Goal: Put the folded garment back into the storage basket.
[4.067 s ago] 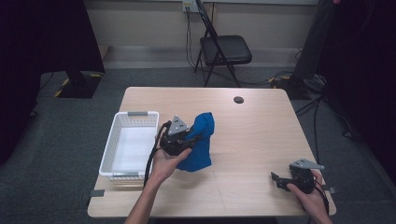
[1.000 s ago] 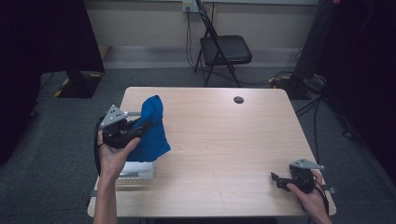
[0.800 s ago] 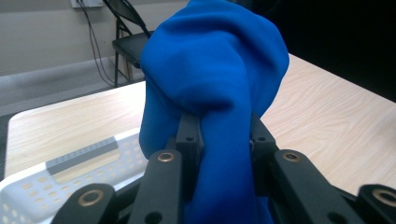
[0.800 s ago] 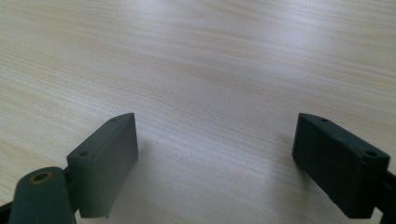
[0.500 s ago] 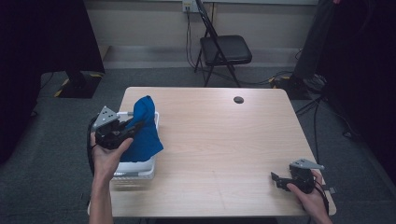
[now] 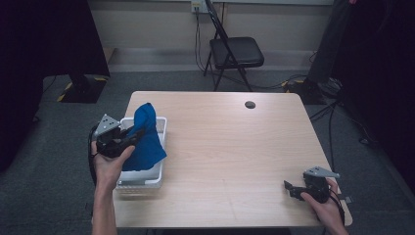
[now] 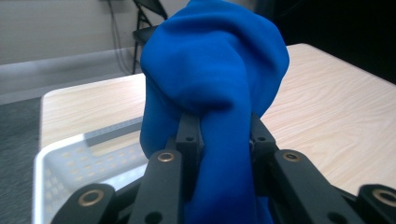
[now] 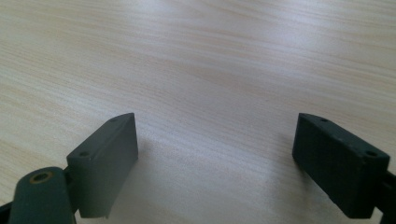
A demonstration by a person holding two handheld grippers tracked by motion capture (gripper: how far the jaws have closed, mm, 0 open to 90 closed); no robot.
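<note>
At the near right corner of the table (image 6: 230, 147), the right gripper (image 6: 293, 188) rests low in the person's hand, its jaws spread wide with only bare wood grain between them, as the right gripper view shows; nothing is held there. Farther in, on the left side, the left gripper (image 6: 128, 138) is held up in the other hand (image 6: 108, 164), its jaws pinched on a bunched blue cloth (image 6: 144, 137). In the left gripper view the cloth (image 7: 215, 84) bulges up and over the two black jaw tips and hangs down between them, squeezed tight. The cloth hangs over the white basket (image 6: 142, 180), which sits at the table's left edge; its lower folds drape into the basket, though whether they touch the bottom cannot be told. The basket's perforated floor (image 7: 79, 163) shows below the jaws in the left gripper view. Beyond, near the far edge of the table, lies a small dark disc (image 6: 250, 104), well apart from both grippers. Behind the table stands a folding chair (image 6: 235, 51).
</note>
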